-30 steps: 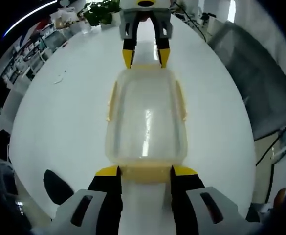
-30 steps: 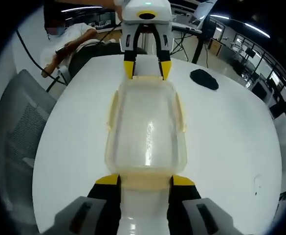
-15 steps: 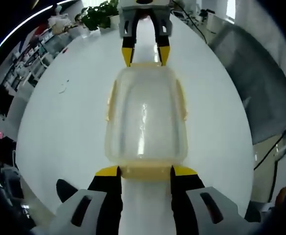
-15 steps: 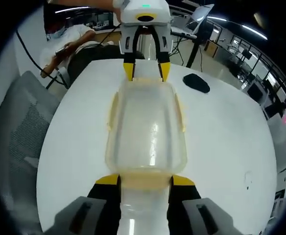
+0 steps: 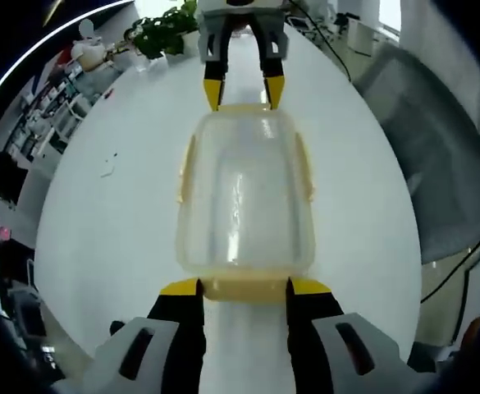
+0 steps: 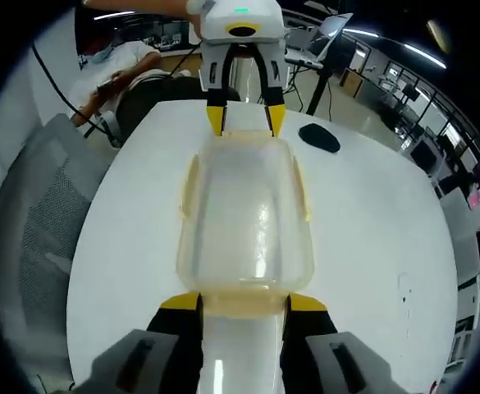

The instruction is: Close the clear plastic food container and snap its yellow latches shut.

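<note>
Lid's on the clear container (image 5: pixel 245 193), lifted over the white table (image 5: pixel 116 213). The left gripper (image 5: pixel 244 286) and right gripper (image 6: pixel 244 302) each clamp an end latch (2 side latches look unsnapped, hard to confirm).

White round table (image 5: pixel 100 230) under clear container (image 5: pixel 246 193), dark object (image 6: pixel 318 137).

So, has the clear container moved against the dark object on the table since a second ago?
Yes. In the right gripper view the container now sits nearer the dark object on the table.
</note>
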{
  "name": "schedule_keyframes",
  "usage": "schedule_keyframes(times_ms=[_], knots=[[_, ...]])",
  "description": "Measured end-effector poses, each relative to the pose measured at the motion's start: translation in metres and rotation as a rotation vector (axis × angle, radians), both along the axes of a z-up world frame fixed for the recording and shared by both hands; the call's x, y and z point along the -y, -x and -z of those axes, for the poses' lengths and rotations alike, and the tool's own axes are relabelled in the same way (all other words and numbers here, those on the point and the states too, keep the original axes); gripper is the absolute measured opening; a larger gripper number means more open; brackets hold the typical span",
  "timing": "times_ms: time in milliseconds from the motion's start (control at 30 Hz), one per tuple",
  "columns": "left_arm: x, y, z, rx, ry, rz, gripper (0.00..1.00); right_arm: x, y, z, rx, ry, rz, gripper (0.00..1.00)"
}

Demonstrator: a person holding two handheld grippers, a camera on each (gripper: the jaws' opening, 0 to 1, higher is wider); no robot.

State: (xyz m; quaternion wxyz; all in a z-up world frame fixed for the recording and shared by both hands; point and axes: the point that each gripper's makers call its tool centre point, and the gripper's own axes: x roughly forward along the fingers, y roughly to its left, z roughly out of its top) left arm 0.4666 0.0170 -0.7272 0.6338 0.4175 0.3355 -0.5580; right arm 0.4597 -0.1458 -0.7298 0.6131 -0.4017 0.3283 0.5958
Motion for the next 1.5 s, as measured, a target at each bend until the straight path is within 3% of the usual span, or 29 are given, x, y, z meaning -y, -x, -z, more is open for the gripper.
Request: schedule_keyframes(times_ms=[767, 1500], knots=[[0.064, 0.007, -0.009, 0.024, 0.008, -0.002, 0.36, 0.063, 0.007, -0.01, 0.016, 0.025, -0.002, 0.34], [0.123, 0.006, -0.006, 0.014, 0.027, 0.005, 0.36, 0.122, 0.007, -0.003, 0.007, 0.047, -0.002, 0.35]])
